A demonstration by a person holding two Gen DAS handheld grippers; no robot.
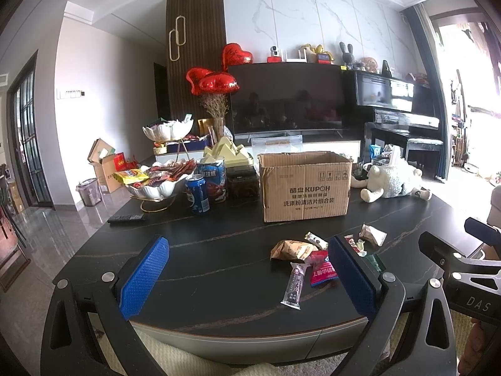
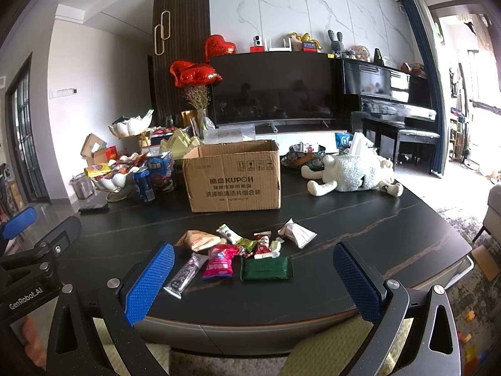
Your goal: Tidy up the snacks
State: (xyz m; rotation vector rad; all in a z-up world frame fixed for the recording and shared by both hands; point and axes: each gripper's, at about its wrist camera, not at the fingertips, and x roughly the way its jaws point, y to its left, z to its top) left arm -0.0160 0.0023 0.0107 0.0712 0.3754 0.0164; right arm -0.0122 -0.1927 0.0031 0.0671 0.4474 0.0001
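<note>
The snacks (image 2: 238,250) lie loose in a small heap on the dark tabletop (image 2: 360,219), straight ahead of the right claw (image 2: 253,279) and just past its fingertips. Nearest that claw are a green pack (image 2: 266,268), a pink bag (image 2: 220,261) and a grey stick pack (image 2: 184,274), the last close beside its left finger. Farther out sit a tan wrapper (image 2: 197,239) and a white packet (image 2: 297,233).

From the left claw (image 1: 247,277) the heap lies ahead and to the right, partly hidden behind its right finger.

Both claws hang at the near edge of the tabletop, fingers wide apart, holding nothing.

Beyond the snacks stands an open box (image 2: 233,177), flaps up. Left of it are a can (image 2: 144,185) and a snack bowl (image 2: 114,175); right of it lies a plush sheep (image 2: 353,174).
</note>
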